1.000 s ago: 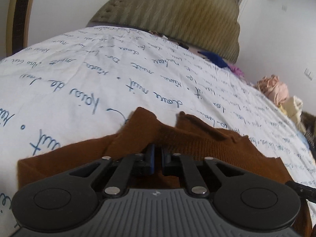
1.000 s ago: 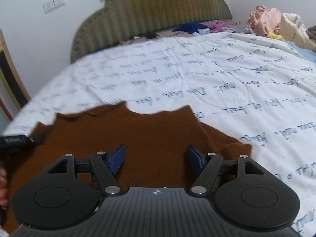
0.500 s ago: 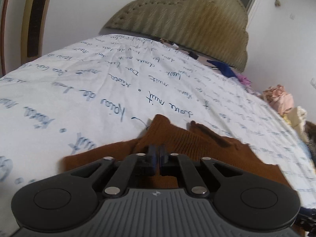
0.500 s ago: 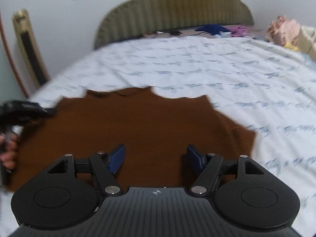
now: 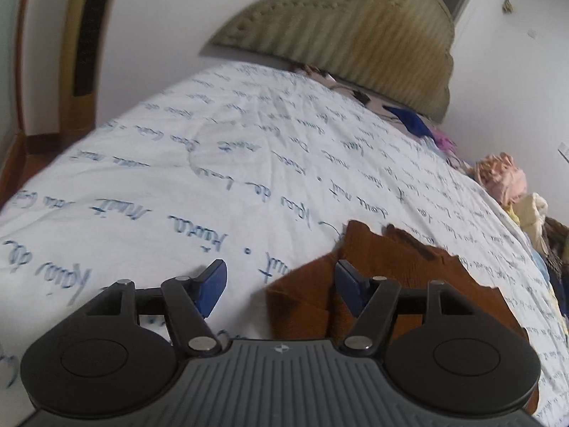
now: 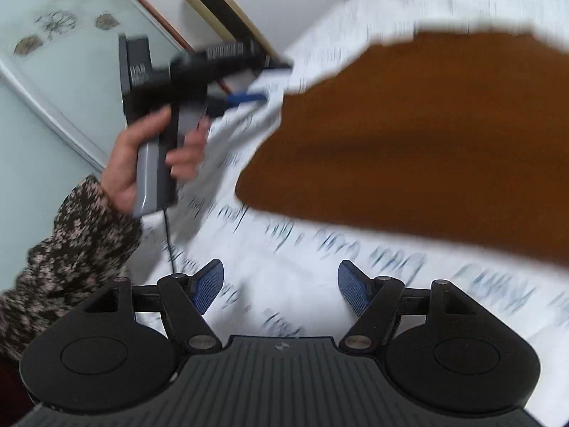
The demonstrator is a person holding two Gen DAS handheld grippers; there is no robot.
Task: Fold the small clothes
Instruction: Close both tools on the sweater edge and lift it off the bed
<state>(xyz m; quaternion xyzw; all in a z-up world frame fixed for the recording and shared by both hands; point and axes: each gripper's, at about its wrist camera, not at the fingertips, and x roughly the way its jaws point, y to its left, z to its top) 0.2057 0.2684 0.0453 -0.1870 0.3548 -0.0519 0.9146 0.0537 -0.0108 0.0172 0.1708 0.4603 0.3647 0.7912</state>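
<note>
Left gripper (image 5: 277, 279) had just opened off the sweater (image 5: 391, 277), right gripper (image 6: 281, 286) wide and empty; next fold needs regrasping an edge.

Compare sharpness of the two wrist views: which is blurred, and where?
Right wrist: heavy motion smear across the bedsheet print, the brown garment edge and the hand; only the right gripper itself is crisp. Left wrist: mostly sharp, sheet lettering legible, slight softness, fisheye bends the headboard.

A bed (image 5: 220, 163) covered by a white quilt printed with blue handwriting carries a brown sweater (image 5: 402, 277), lying flat near its front edge. Crumpled clothes (image 5: 501, 178) sit piled along the far right side, and a blue garment (image 5: 409, 121) lies by the padded headboard (image 5: 355, 32).
</note>
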